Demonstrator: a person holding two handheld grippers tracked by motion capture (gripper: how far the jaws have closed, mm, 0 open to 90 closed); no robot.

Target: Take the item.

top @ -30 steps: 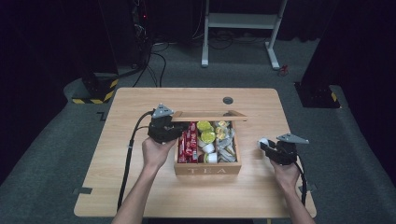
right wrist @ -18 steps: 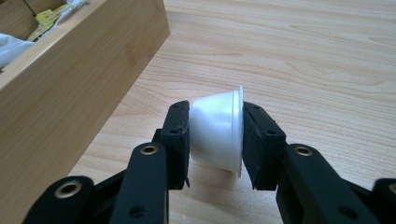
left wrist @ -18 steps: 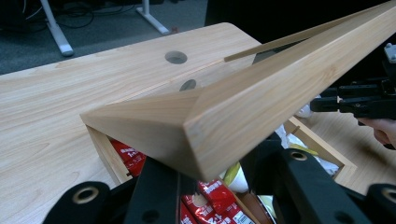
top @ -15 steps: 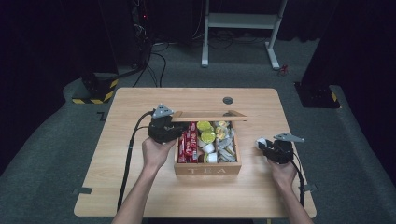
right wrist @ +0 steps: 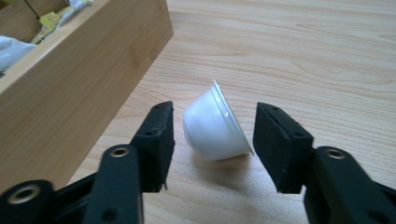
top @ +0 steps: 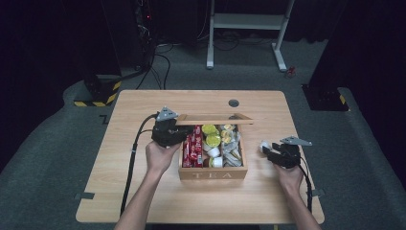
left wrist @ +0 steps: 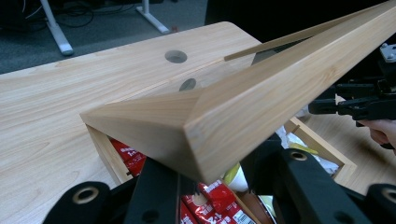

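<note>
At the left of the table (top: 143, 201) we keep the left gripper (top: 168, 130) clamped on the near corner of the raised lid (left wrist: 261, 93), its two black jaws pressed against the lid's wood either side in the left gripper view; the lid stands tilted over the far edge of the wooden tea box (top: 213, 172), which sits mid-table packed with red sachets (top: 192, 146), yellow-topped cups (top: 210, 134) and pale packets; further right, just beside the box's right wall, the small white creamer cup (right wrist: 215, 123) lies tipped on its side on the bare wood; the right gripper (top: 274, 152) hovers round it, its jaws having just been opening, so the cup sits between the pads (right wrist: 156, 140) untouched and free. From here we judge the risks plain; the tipped cup could roll toward the table's right edge if a jaw brushes it as we draw away; the lid, held only by one corner, could slip and drop shut on the contents if our left grip slackens or twists.
</note>
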